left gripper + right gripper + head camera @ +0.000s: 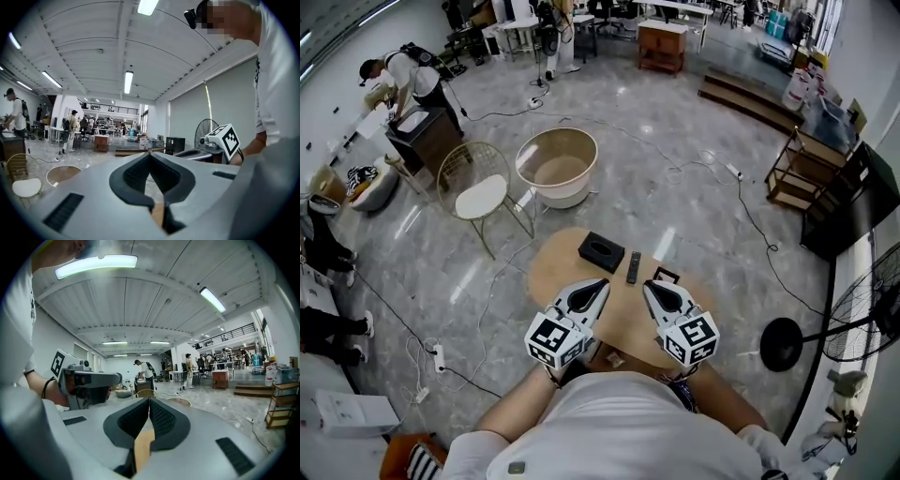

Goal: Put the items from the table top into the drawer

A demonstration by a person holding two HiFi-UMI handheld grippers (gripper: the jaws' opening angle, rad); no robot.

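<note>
- The left tongs [598, 285] hovered over the near edge of the round table [551, 274]. They were clenched with nothing between them, as the left gripper view showed.
- A black box [601, 251] lay toward the table's far edge, apart from both tongs.
- A dark remote [633, 267] lay just beside the box on its right, near the table's middle, running from far edge toward near edge.
- The right tongs [650, 285] hung over the near edge too, closed tight and empty.
- A small black loop-shaped thing [666, 276] sat near the right edge, just beyond the right tongs. What it was could not be told.
- No drawer showed plainly. It was probably under the near edge, hidden by the grippers and the person's body.
- The step in hand looked like the approach, with every item on the table and none lifted.
- The next move would call for the drawer to be pulled out, then for one pair of tongs to part and close on an item, likely the remote.
</note>
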